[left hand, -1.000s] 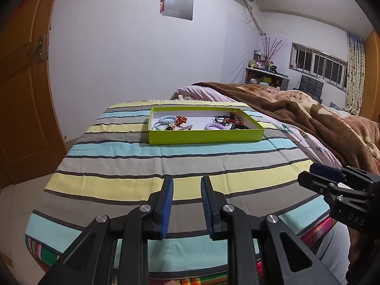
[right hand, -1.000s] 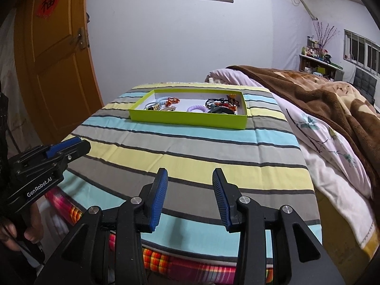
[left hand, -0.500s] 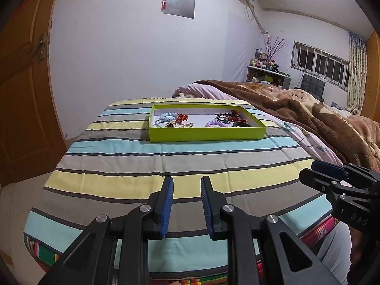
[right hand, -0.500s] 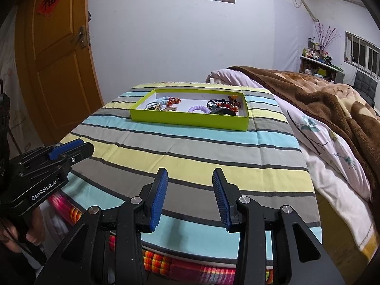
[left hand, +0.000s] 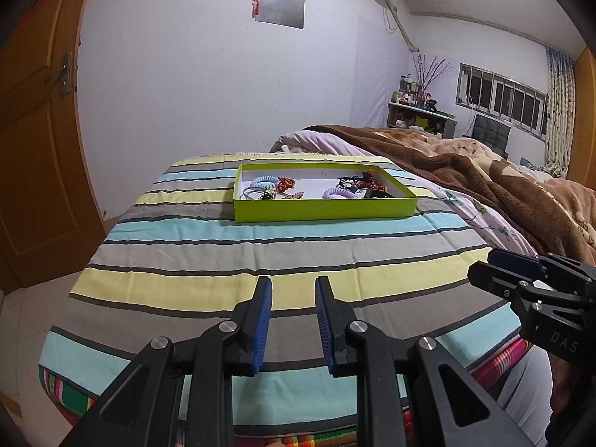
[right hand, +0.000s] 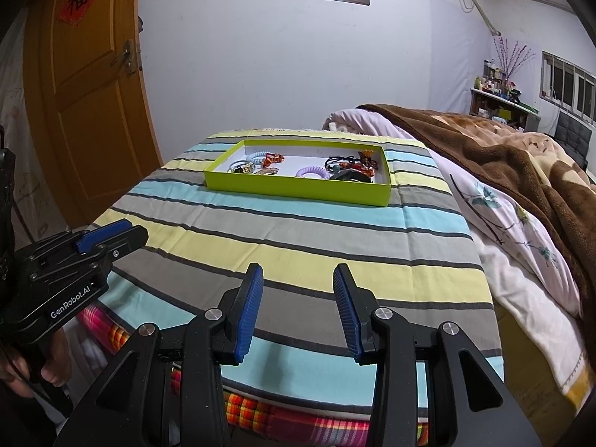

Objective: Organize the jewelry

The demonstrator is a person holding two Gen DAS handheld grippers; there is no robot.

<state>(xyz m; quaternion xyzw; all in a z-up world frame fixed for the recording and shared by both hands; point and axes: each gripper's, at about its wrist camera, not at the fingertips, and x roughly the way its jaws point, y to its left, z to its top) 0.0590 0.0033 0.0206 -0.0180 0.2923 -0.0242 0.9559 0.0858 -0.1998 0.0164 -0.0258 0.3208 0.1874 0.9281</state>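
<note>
Jewelry (left hand: 283,185) in green tray (left hand: 324,211) on striped bedspread (left hand: 231,253) — both grippers' jaws parted, empty, well short.

Right gripper (right hand: 298,311): jaws apart, nothing between them, above the striped cloth's (right hand: 298,238) near edge. Green tray (right hand: 298,188) with jewelry (right hand: 335,167) lies toward the far edge. Left gripper (right hand: 108,236) at the left edge.

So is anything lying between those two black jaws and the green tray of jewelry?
Nothing visible. Only bare striped cloth lies between both grippers, left and right, and the shallow lime-green tray.
</note>
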